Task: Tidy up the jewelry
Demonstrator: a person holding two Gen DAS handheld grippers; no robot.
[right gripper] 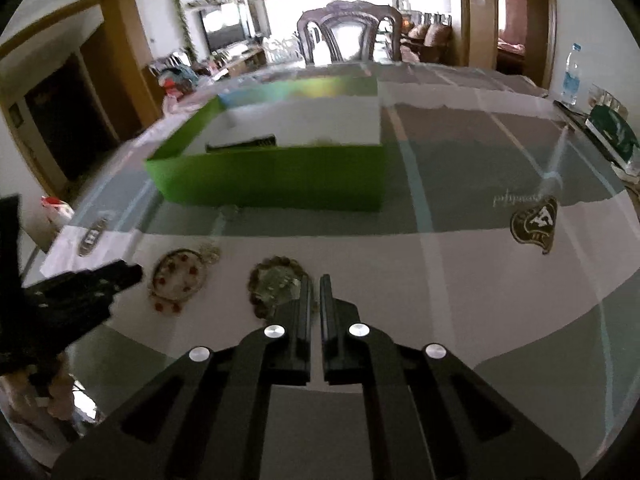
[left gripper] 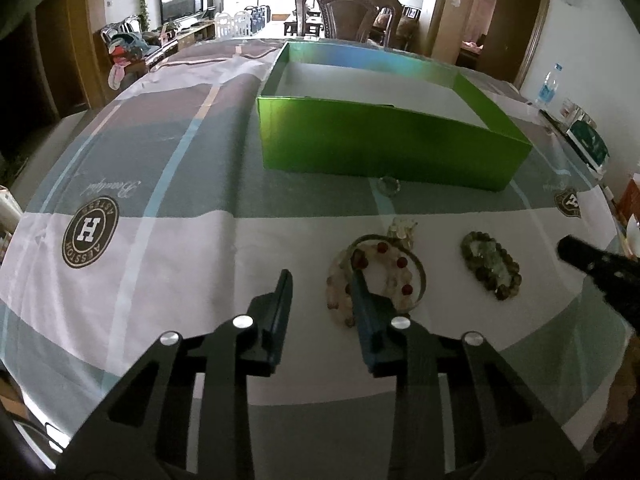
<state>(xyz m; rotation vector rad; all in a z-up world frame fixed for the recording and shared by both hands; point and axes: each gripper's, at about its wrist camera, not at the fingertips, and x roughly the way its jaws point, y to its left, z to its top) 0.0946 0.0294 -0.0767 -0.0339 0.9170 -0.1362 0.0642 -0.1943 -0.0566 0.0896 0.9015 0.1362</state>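
Two bead bracelets lie on the striped grey-and-white tablecloth (left gripper: 160,280), lower centre-right of the left wrist view: a pale bead bracelet w/ red beads (left gripper: 376,276) and a dark green bead bracelet (left gripper: 491,265) just right of it. Behind them, upper centre, sits the open green cardboard box (left gripper: 384,148), its white floor looking bare apart from a dark strip near the front wall.

Left gripper (left gripper: 320,276) is spread wide; its right finger sits over the pale bracelet, but contact can't be told. Right gripper (right gripper: 315,282) is narrowed to a thin slit w/ nothing between the fingers, tips at the near right edge of the green bracelet.

Step in hand, I'd judge: first pickup, nothing boxed yet. Next move probably needs the left jaws shifted right to straddle the beads, closed, lifted, then carried fwd over the box's front wall.
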